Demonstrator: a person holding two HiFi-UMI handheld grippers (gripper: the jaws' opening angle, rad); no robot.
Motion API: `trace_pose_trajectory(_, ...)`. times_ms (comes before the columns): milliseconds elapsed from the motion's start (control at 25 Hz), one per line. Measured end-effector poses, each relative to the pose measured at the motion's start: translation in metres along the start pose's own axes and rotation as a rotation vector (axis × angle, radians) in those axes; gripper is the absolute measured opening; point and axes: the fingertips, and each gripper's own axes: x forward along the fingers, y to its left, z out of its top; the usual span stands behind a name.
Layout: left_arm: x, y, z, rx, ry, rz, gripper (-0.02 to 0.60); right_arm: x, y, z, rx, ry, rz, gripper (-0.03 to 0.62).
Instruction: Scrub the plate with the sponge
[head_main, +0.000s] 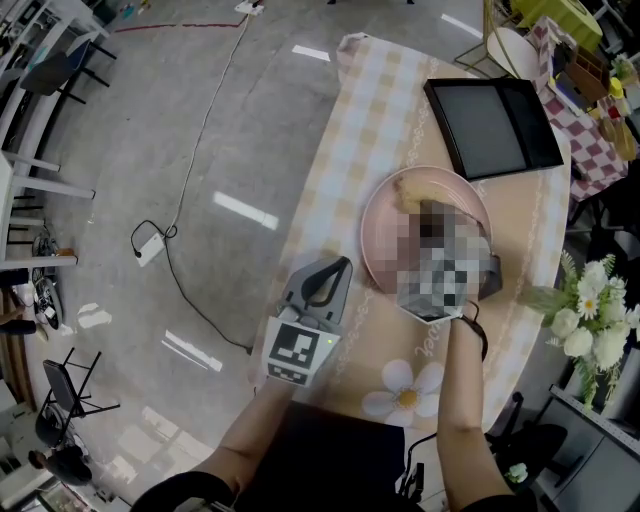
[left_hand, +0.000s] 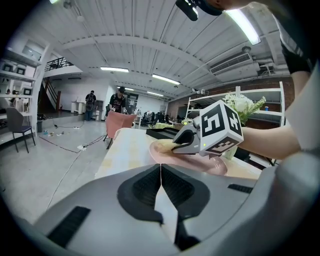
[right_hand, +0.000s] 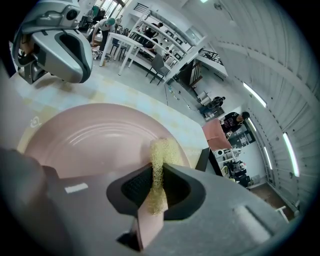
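Clamping sponge (right_hand: 161, 150) on plate (right_hand: 90, 145) rim: right gripper (right_hand: 157, 171) | left gripper (left_hand: 160, 175) closed, empty, beside plate edge

**A shared lab workroom with one dressed table**

I'm looking into a big open workroom, not a home. The concrete floor (head_main: 120, 150) is bare, with a cable (head_main: 208, 112) trailing across it. The ribbed white ceiling (left_hand: 150, 40) carries strip lights (left_hand: 114, 69). There is metal shelving (right_hand: 165, 36), white desks (right_hand: 122, 40) and chairs (head_main: 55, 72). People (left_hand: 118, 102) stand far back. Only the table (head_main: 370, 110), with its checked cloth, looks domestic.
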Motion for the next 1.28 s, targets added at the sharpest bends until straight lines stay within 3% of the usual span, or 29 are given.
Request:
trace_pose_trajectory(520, -0.015, -0.007, -0.007, 0.008, -0.001, -0.006, 0.014, -0.018, 0.036, 0.005, -0.060, 0.007, 0.049, 0.052)
trace_pose_trajectory(1280, -0.032, -0.016, -0.019, 0.023, 0.010, -0.016, 0.013, -0.044, 0.079, 0.006, -0.049, 0.008, 0.149, 0.052)
